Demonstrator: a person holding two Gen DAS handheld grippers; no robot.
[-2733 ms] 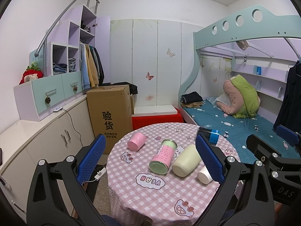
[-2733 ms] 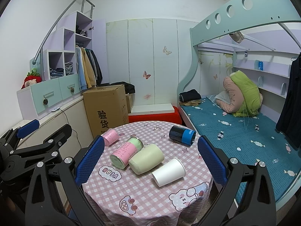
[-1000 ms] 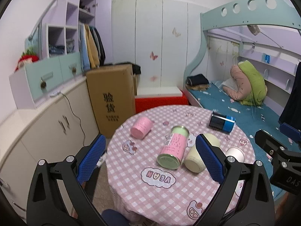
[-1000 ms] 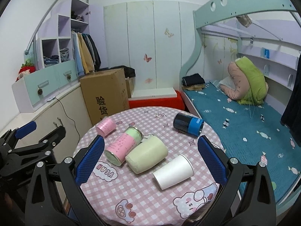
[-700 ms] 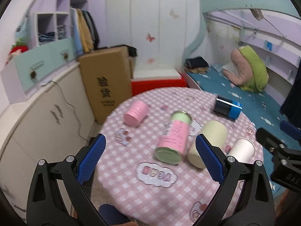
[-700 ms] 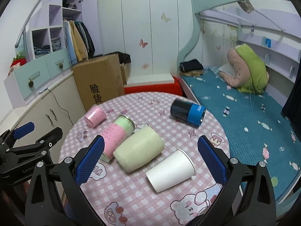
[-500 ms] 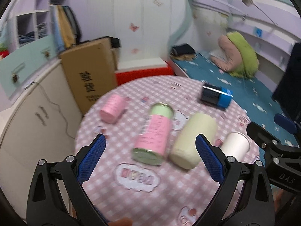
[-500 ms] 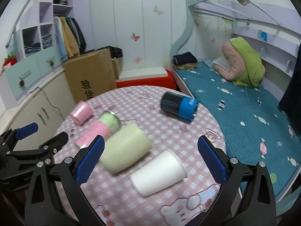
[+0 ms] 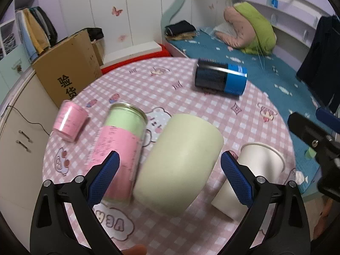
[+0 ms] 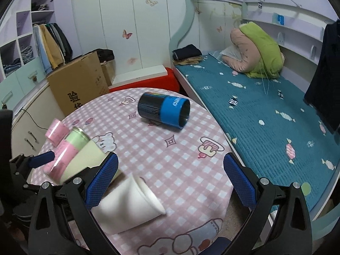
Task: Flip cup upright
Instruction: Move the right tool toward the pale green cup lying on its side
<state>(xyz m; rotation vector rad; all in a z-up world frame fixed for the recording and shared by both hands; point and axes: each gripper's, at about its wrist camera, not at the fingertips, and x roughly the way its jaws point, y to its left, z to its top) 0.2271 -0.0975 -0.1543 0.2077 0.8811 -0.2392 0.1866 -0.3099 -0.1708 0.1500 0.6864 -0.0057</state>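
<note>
Several cups lie on their sides on a round table with a pink checked cloth [image 9: 182, 89]. In the left wrist view my left gripper [image 9: 170, 174] is open, its jaws on either side of a pale green cup [image 9: 178, 163]. Beside that cup lie a pink-and-green can [image 9: 119, 148], a small pink cup [image 9: 70, 123], a white paper cup [image 9: 250, 174] and a black-and-blue cup [image 9: 221, 79]. In the right wrist view my right gripper [image 10: 170, 178] is open above the cloth, just right of the white paper cup [image 10: 129, 208], with the black-and-blue cup [image 10: 164, 110] farther off.
A cardboard box [image 9: 70, 68] and white cabinets [image 9: 14, 140] stand left of the table. A bunk bed with a teal mattress [image 10: 265, 110] runs along the right. A red step [image 10: 146, 80] sits behind the table.
Both grippers have moved down and in toward the table. The left one now has the pale green cup between its open jaws. The right one has neared the white paper cup.
</note>
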